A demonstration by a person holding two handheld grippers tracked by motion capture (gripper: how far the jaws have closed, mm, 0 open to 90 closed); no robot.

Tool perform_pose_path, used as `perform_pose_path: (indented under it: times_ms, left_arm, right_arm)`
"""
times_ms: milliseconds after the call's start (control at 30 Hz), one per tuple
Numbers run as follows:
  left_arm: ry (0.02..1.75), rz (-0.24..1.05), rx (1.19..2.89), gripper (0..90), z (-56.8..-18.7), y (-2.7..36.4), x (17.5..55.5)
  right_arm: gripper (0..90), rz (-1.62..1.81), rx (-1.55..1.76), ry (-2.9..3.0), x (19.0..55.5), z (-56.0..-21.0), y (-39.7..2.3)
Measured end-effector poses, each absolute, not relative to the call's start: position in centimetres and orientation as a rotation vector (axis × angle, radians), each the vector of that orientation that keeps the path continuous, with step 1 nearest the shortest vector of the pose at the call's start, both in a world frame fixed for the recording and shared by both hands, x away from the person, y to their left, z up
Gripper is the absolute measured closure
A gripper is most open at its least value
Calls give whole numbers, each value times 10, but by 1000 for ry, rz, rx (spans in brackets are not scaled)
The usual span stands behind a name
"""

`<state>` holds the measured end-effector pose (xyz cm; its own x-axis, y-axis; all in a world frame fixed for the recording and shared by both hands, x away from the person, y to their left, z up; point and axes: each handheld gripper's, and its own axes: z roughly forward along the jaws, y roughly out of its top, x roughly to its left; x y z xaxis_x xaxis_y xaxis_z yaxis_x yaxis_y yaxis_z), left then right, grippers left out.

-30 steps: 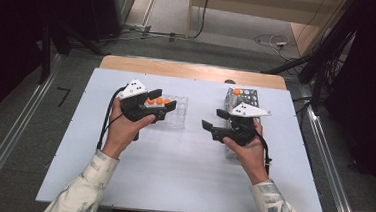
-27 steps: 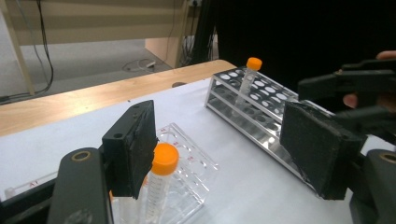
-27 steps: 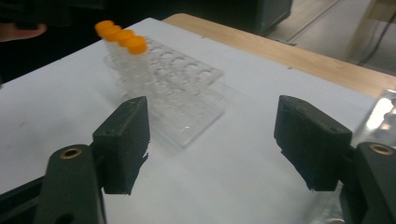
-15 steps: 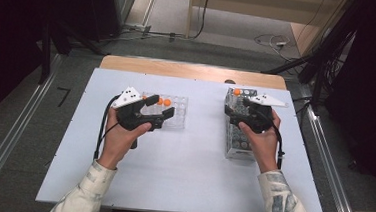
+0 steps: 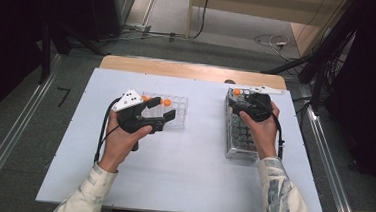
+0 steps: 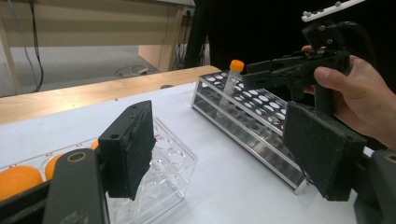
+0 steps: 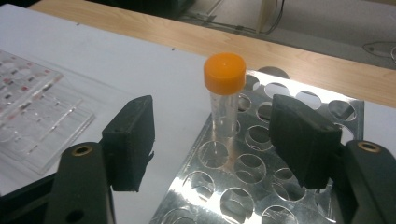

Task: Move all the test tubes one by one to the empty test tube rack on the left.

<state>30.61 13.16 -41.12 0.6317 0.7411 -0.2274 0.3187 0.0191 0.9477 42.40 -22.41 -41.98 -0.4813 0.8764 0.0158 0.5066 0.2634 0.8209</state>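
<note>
- A clear tube (image 7: 223, 105) with an orange cap (image 7: 224, 73) stands upright in a metal rack (image 5: 244, 135); its long axis is vertical, cap up; it sits in a hole near the rack's far end, at the corner toward the middle of the bench.
- The rack lies on the right half of the bench, its long side running away from the person; the holes that show beside the tube are empty.
- The right gripper (image 7: 219, 140) is held in a hand (image 5: 262, 131) over the rack's far end; its jaws are wide open, one on each side of the tube, touching nothing and holding nothing.
- The left gripper (image 5: 161, 115) is held in the other hand (image 5: 121, 141) on the left half; its jaws are also wide open and empty, pointing across toward the rack.
- Beside the left gripper lies a clear plastic tray (image 5: 173, 110) with rows of round wells; orange caps (image 5: 166, 102) show in its far wells.
- The bench (image 5: 190, 181) is a white sheet on a light wood top; a wood strip shows along the far edge.
- Beyond it: grey floor, cables, metal rails at both sides, dark equipment and pale wooden furniture.
</note>
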Motion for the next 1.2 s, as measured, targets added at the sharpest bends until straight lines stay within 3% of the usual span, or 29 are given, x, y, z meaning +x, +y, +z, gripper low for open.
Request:
perform_pose_path:
  times_ms: [467,967,1200]
  left_arm:
    - [901,398,1575,267,-413,131,306]
    - [899,387,1573,272,-414,132,306]
    - [903,386,1570,272,-415,132,306]
  right_arm:
    - [536,1029,1246,2160,443,-424,-218]
    - [697,1000,1243,2183,452,-428,-216]
    - [714,1022,1227,2155,450,-423,-219]
